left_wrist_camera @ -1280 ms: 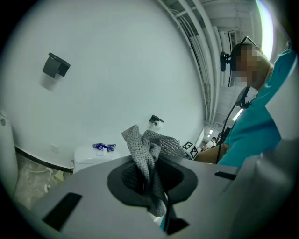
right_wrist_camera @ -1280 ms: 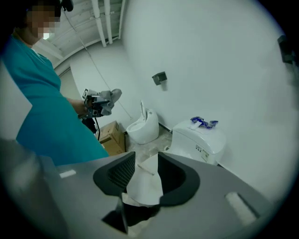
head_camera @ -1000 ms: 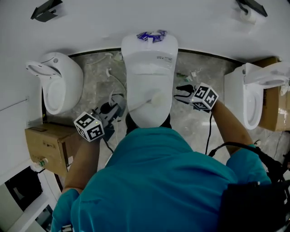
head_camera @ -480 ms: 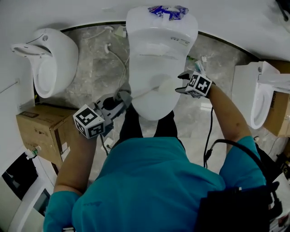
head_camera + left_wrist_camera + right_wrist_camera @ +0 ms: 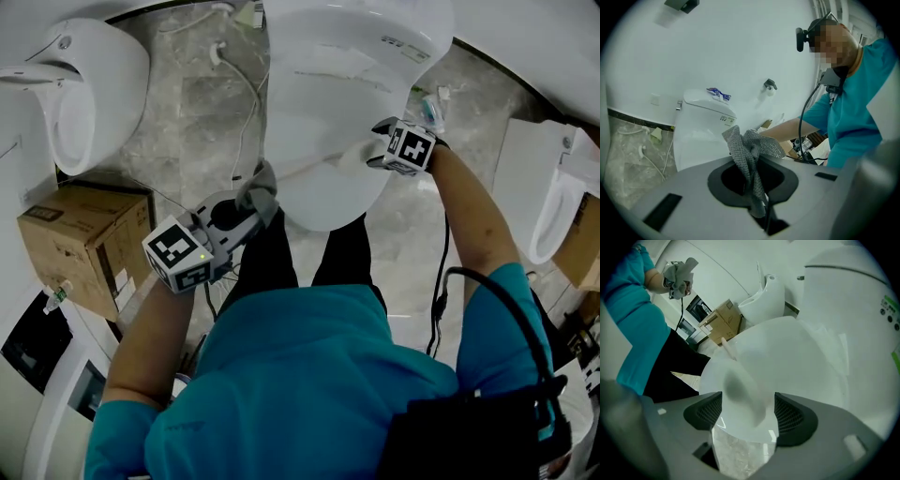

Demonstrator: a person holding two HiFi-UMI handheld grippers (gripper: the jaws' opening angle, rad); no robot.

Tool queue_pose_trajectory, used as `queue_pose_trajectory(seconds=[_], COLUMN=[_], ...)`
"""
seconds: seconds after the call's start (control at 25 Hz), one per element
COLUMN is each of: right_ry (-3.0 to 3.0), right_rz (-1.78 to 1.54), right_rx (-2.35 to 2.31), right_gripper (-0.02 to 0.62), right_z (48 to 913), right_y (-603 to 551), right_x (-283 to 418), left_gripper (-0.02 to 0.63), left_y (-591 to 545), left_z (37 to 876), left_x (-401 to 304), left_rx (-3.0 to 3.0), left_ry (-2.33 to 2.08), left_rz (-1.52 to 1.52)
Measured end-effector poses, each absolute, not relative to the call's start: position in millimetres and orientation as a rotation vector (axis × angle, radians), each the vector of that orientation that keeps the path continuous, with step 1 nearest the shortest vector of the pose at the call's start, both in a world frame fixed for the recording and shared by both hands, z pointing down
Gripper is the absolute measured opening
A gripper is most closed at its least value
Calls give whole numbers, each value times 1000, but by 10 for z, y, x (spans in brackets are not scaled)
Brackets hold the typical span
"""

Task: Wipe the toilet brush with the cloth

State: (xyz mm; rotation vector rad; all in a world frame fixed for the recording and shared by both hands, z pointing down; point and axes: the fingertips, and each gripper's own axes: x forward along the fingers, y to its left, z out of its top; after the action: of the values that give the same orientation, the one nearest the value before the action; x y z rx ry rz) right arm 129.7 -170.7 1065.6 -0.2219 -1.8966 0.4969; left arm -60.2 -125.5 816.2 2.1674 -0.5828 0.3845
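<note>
Toilet lid bears the brush; right claw, just spread around its head, could nudge it off the edge; left claw pinches cloth.

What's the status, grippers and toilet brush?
Left gripper shut on cloth. Right gripper jaws just opened, toilet brush head between them, ungripped. Brush lies on toilet lid. No obstruction.

blocked: toilet centre, cardboard box left | free: floor strip between toilet and left white fixture

Rough knitted cloth, glossy smooth toilet, matt cardboard box
</note>
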Motion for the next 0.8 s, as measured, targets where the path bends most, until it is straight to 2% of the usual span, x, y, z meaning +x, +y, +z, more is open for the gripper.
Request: queue_pose_trajectory(seconds=[0.08,0.32,0.6,0.8], right_ry=[-1888,-1936,-1981,-2097], right_rz=[489,474,483,485], right_rx=[-227,-201,-283,-121], right_gripper=[333,275,125,99], right_z=[10727,10723,10573,10104], right_y=[-1646,-1522,-1145,-1217], right_x=[1259,1164,1061,1015], left_gripper=[37,35,37,37], left_y=[-1247,-1266,-1259,-1206], left_z=[8221,8299,8192,8153], left_x=[-614,-634,-640,-688], left_rx=[2150,2135,2110,2126], left_ry=[-579,-575,-593,-608], left_rz=[391,379,350,344])
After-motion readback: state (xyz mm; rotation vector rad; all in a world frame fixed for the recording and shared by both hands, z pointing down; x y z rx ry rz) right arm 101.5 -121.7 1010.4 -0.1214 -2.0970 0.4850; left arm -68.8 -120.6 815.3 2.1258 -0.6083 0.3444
